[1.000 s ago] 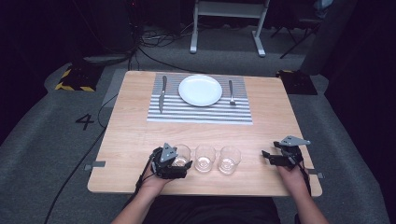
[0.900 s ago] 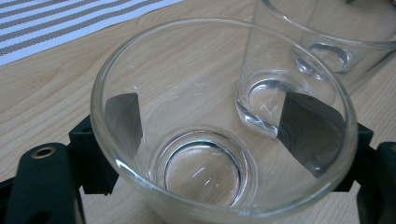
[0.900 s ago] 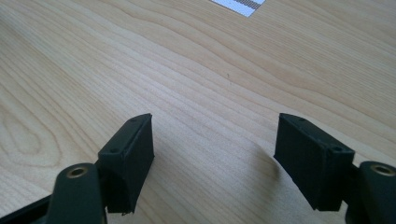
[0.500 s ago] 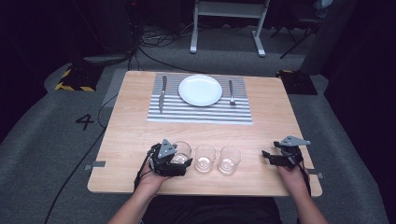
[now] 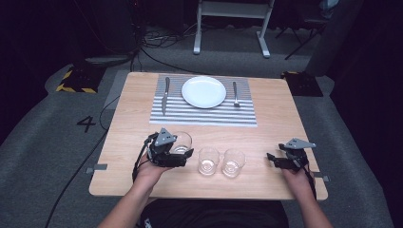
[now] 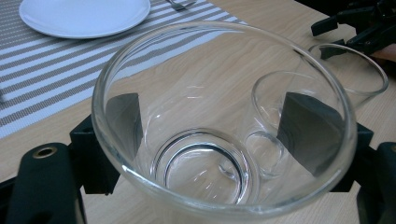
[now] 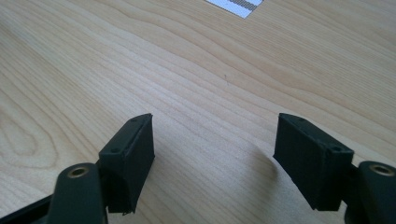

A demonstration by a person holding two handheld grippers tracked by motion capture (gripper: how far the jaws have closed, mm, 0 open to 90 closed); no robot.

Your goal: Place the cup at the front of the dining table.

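My left gripper (image 5: 183,153) is shut on a clear empty glass (image 5: 181,141) near the table's front left. In the left gripper view its grey pads (image 6: 308,135) press the glass (image 6: 205,186) from both sides, and I look down into the bowl. Two more empty glasses stand to its right, the middle one (image 5: 208,160) and the right one (image 5: 233,162). My right gripper (image 5: 272,159) hovers open at the front right, a little right of those glasses. In its own view the right gripper (image 7: 215,158) has its jaws wide apart over bare wood.
A striped placemat (image 5: 204,114) at the far middle of the wooden table (image 5: 280,123) carries a white plate (image 5: 204,91), with a knife (image 5: 165,95) to its left and a fork (image 5: 235,93) to its right. Dark floor and cables surround the table.
My left gripper and its glass have shifted a little away from the front edge, upward in the high view. The right gripper has barely moved.
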